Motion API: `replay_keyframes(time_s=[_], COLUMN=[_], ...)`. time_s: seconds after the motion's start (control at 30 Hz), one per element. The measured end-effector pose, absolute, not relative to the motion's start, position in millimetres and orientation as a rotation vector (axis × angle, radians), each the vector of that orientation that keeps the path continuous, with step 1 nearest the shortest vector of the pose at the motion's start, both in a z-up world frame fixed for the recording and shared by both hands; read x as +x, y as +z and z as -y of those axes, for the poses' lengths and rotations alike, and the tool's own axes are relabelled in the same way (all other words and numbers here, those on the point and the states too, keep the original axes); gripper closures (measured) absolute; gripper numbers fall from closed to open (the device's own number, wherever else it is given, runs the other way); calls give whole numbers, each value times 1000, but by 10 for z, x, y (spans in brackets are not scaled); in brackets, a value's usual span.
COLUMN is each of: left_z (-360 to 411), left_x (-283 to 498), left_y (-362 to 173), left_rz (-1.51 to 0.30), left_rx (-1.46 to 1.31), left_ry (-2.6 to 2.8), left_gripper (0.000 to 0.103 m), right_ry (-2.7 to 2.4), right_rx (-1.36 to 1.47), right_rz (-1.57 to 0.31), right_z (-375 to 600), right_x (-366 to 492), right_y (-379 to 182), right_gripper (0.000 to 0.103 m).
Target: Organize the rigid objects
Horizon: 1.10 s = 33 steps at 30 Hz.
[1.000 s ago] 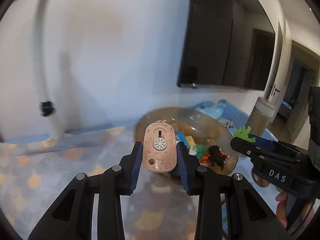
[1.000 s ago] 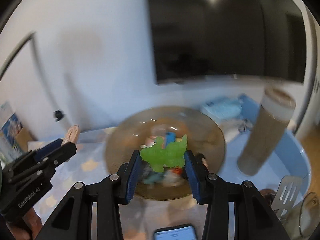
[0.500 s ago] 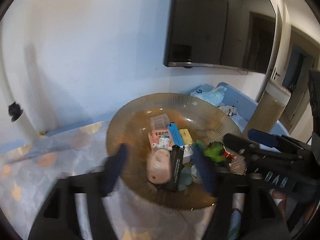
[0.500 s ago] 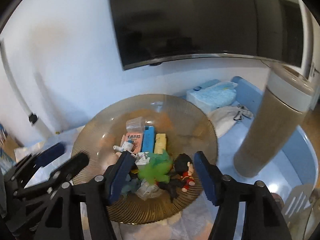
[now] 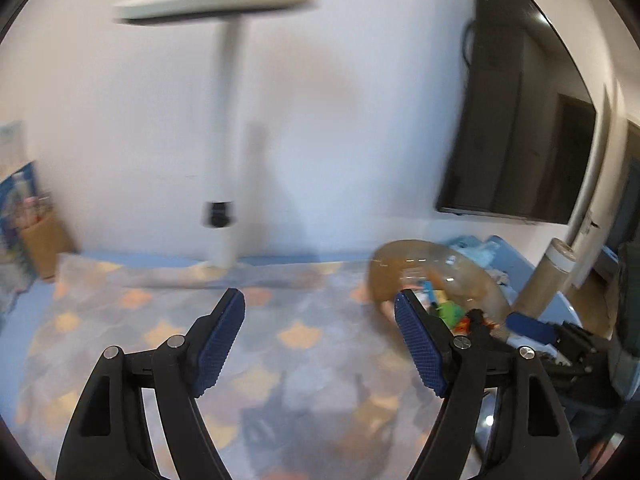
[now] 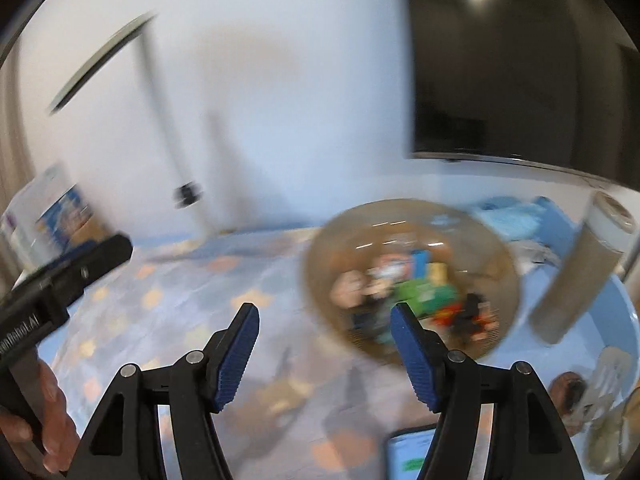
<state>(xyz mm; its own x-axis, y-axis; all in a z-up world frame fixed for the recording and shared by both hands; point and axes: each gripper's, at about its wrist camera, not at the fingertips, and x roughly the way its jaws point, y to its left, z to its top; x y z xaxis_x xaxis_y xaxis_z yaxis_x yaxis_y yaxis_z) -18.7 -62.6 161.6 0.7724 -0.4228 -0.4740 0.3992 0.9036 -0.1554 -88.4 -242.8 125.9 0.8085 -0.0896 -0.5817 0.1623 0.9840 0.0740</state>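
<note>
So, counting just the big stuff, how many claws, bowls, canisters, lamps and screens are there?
Black blue-padded grippers: 2 (left gripper, right gripper)
Amber ribbed glass bowl: 1
Tall brown white-capped canister: 1
White desk lamp: 1
Black wall screen: 1
Total: 6

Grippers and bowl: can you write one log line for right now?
left gripper: open, empty | right gripper: open, empty | bowl: toys inside | pink toy, green toy: in bowl
</note>
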Motion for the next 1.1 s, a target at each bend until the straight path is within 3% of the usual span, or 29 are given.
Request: replay_keyframes(time_s=[0.07, 0.3, 0.53, 0.93, 1.1], left_z=[383, -258, -385, -450, -488], left_x=[-311, -470, -446, -402, -400], left_y=[1557, 850, 306, 159, 141], left_rz=[-520, -628, -699, -756, -762], left_rx=[-36, -46, -45, -76, -97], left_ry=[-389, -193, -125, -67, -58], left_gripper=[21, 21, 21, 21, 21], right_ry=[-100, -30, -36, -70, -78], right_rx=[105, 25, -48, -66, -85], right_rz=[-638, -726, -771, -762, -741], right_z=[2184, 1500, 1359, 1358, 1333], right_x=[-861, -786, -720, -742, -766], right_y=[1176, 525, 86, 18, 31], right_gripper=[36, 36, 36, 35, 21])
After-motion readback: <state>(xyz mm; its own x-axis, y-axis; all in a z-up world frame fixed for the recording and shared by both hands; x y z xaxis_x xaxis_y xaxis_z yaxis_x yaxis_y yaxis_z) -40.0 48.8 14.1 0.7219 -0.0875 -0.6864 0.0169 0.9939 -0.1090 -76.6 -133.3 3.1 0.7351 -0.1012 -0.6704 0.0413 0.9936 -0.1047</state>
